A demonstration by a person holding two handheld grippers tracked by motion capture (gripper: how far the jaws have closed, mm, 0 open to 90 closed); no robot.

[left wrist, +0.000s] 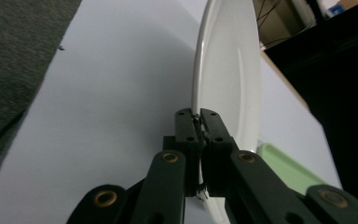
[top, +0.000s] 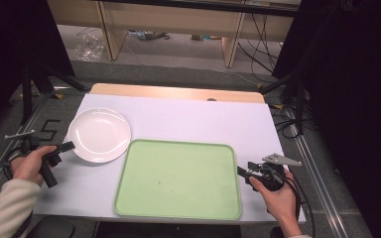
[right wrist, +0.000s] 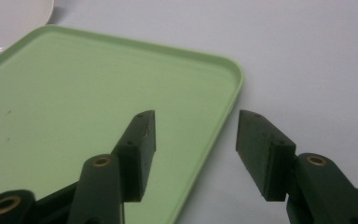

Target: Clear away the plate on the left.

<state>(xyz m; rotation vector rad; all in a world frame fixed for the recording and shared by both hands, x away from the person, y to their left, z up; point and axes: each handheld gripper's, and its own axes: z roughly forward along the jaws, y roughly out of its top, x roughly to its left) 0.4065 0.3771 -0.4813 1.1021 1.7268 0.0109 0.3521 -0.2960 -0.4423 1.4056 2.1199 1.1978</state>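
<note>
The left claw (left wrist: 198, 122) is pinching the rim of the round white plate (top: 99, 135), with its jaws squeezed tight on the edge. The plate is sitting near the worktop's (top: 188, 119) left edge, just beside the far left corner of the flat light green plastic tray (top: 178, 179). The right claw (right wrist: 196, 135) is waiting wide apart over the tray's right rim, gripping nothing.
</note>
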